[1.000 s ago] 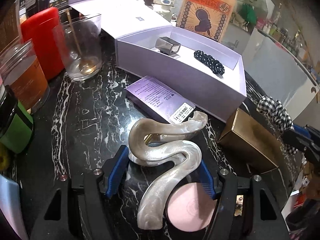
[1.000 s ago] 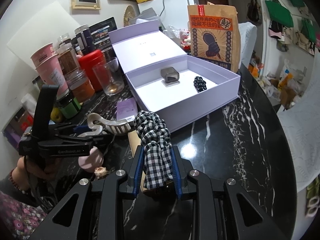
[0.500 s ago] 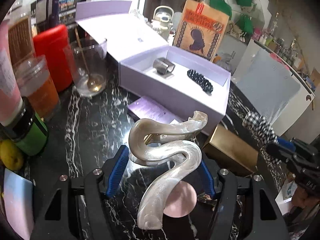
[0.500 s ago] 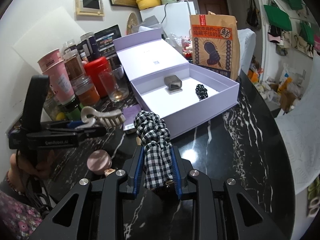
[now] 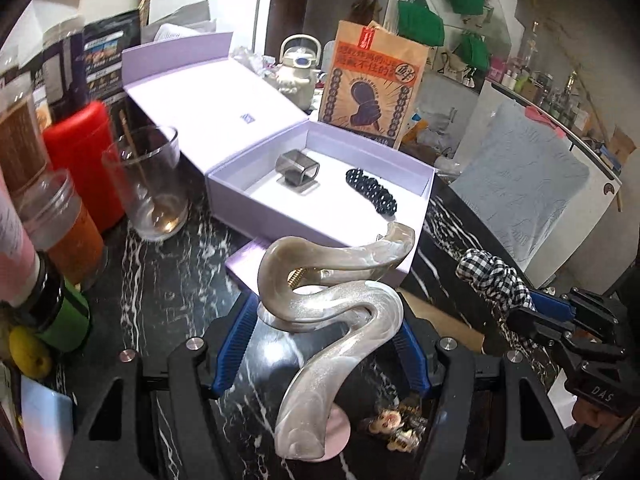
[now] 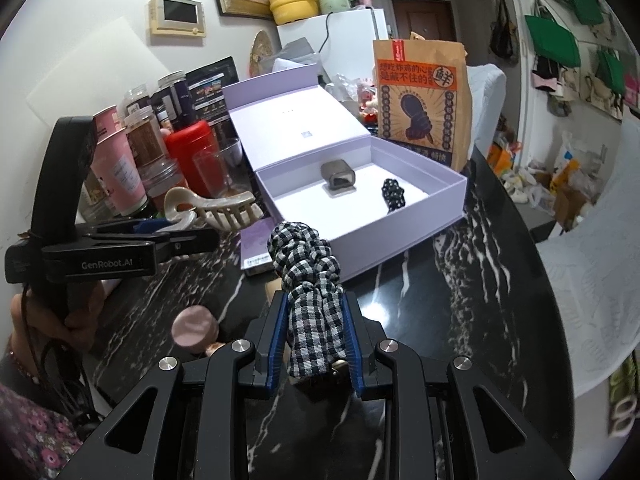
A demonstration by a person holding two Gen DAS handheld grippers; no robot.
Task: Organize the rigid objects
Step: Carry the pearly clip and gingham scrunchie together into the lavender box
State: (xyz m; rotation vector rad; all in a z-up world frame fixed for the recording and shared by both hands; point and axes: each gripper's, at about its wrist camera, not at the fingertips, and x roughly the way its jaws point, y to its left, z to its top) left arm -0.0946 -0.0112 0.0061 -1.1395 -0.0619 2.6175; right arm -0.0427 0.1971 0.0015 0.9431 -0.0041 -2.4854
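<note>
My left gripper [image 5: 326, 320] is shut on a pearly white wavy hair claw [image 5: 332, 304], held in the air in front of the open lilac box [image 5: 320, 224]. In the right wrist view the same claw [image 6: 208, 206] shows at the left, level with the box's rim. My right gripper [image 6: 314, 328] is shut on a black-and-white checked fabric hair clip [image 6: 308, 268], hanging over the marble top just before the box [image 6: 400, 236]. Inside the box lie a grey square clip [image 5: 298, 168] and a black beaded clip [image 5: 370, 192].
A glass tumbler [image 5: 146, 184], a red canister [image 5: 86, 160] and jars crowd the left. A pink round compact [image 6: 195, 326] and small charms [image 5: 396, 424] lie on the black marble. A brown paper bag [image 6: 420, 104] stands behind the box. A lilac card [image 6: 258, 248] lies beside it.
My left gripper has risen with the white claw, so the table and pink compact sit lower beneath it. The right gripper has stayed almost still with the checked clip.
</note>
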